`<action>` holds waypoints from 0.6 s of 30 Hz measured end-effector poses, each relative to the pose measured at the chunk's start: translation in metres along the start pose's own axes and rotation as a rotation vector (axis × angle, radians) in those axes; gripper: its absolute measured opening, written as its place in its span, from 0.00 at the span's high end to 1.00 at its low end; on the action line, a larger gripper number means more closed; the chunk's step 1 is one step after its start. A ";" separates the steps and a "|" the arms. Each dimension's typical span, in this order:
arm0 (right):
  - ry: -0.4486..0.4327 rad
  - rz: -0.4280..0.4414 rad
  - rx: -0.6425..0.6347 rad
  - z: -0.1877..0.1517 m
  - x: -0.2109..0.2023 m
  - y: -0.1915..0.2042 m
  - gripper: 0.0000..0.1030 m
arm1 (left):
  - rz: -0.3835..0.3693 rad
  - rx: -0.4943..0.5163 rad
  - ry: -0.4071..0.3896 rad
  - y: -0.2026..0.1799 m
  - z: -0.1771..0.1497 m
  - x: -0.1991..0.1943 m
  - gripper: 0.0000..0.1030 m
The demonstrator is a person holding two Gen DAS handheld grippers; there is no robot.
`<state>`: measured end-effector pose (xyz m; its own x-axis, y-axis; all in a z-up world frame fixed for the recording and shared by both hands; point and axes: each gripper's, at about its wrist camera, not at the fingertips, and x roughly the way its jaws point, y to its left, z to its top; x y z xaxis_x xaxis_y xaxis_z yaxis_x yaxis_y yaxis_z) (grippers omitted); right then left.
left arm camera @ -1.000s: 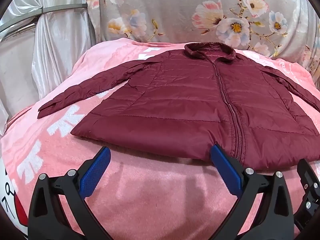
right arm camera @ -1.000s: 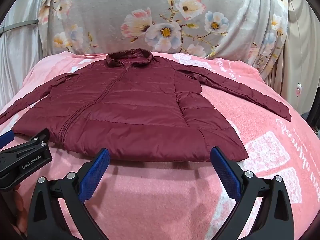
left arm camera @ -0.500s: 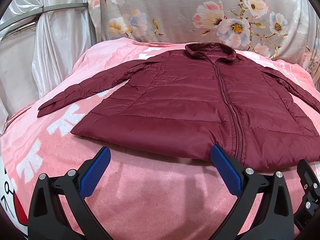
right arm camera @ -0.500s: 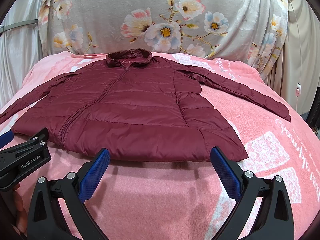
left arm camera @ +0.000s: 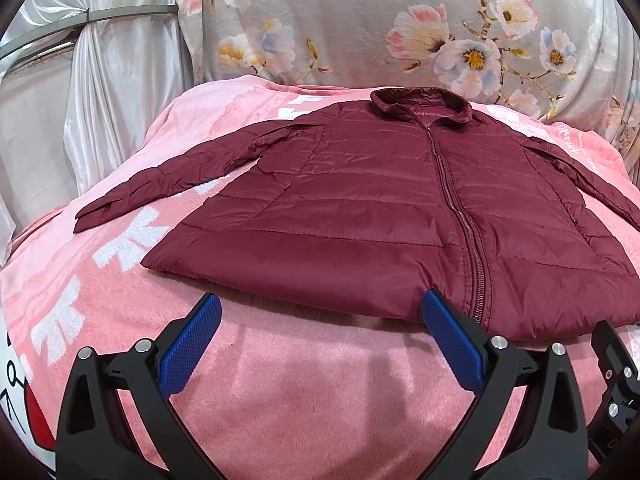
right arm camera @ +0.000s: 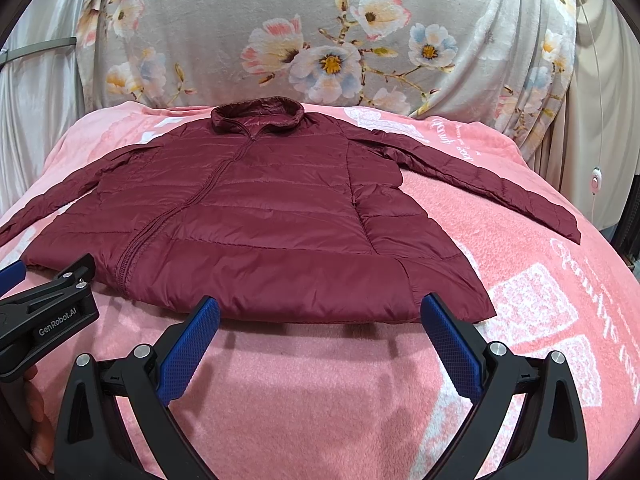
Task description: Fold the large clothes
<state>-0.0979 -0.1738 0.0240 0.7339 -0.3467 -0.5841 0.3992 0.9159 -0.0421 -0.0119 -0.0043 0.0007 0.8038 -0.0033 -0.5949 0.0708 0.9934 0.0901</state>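
A dark red quilted jacket (left arm camera: 380,208) lies flat and zipped on a pink blanket (left arm camera: 304,392), collar far, hem near, both sleeves spread outward. It also shows in the right wrist view (right arm camera: 256,216). My left gripper (left arm camera: 320,312) is open and empty, its blue pads just short of the hem left of the zip. My right gripper (right arm camera: 320,312) is open and empty, just short of the hem's right half. The left gripper's body (right arm camera: 44,316) shows at the left edge of the right wrist view.
The pink blanket (right arm camera: 520,280) with white print covers a rounded bed. A grey floral sheet (left arm camera: 400,28) hangs behind it. Pale curtains (left arm camera: 92,92) hang at far left, and a white cord with a switch (right arm camera: 596,180) hangs at right.
Almost none; both grippers stay open at the hem, with only a slight shift of view.
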 end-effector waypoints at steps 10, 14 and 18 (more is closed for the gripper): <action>-0.001 -0.001 -0.001 0.000 0.000 0.000 0.05 | -0.001 -0.001 -0.001 0.000 0.000 0.000 0.05; -0.002 -0.002 -0.001 0.000 0.000 0.000 0.05 | -0.002 -0.001 -0.001 0.001 0.000 0.000 0.05; -0.002 -0.002 -0.001 0.000 0.000 0.000 0.05 | -0.003 -0.001 -0.002 0.001 0.000 0.000 0.05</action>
<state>-0.0974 -0.1737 0.0241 0.7344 -0.3489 -0.5821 0.4001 0.9154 -0.0439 -0.0118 -0.0034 0.0007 0.8045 -0.0065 -0.5939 0.0723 0.9936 0.0872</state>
